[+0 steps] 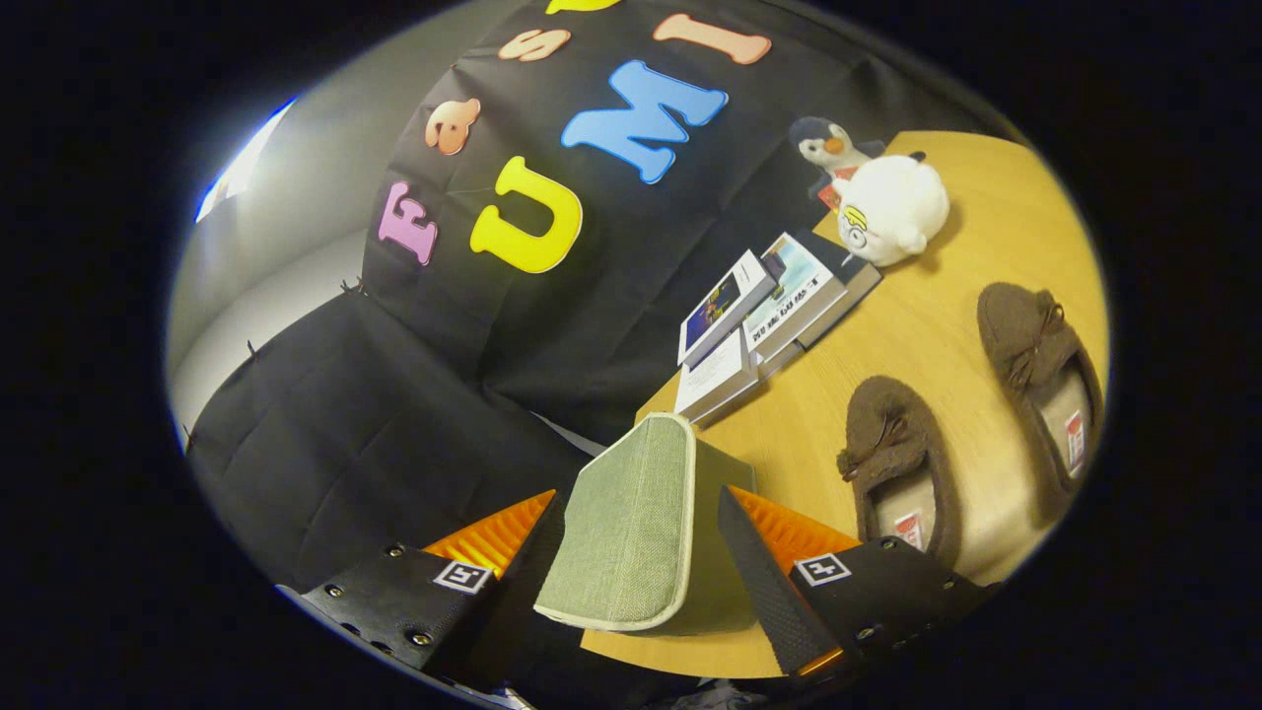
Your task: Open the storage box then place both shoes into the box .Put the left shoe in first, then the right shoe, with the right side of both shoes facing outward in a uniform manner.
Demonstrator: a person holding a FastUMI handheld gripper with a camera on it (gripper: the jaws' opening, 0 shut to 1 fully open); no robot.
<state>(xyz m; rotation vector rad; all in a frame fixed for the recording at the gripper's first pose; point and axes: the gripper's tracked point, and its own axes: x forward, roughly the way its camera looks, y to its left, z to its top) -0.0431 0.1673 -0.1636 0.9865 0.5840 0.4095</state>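
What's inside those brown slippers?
Each brown slipper shows a pale insole with a small tag; the toe ends are covered. The gripper has its fingers either side of the green lid flap, not clearly pressing.

We saw the gripper [639, 498] as two wedge-shaped fingers [779, 592] with ribbed faces, tapering forward from flat black mounting blocks [394, 602]. Each block carried small round silver screws [422, 638] near its corners and a square black-and-white marker tag [822, 569]. The fingers stood apart on either side of the green fabric lid [621, 552]; we could not tell whether they pressed it.
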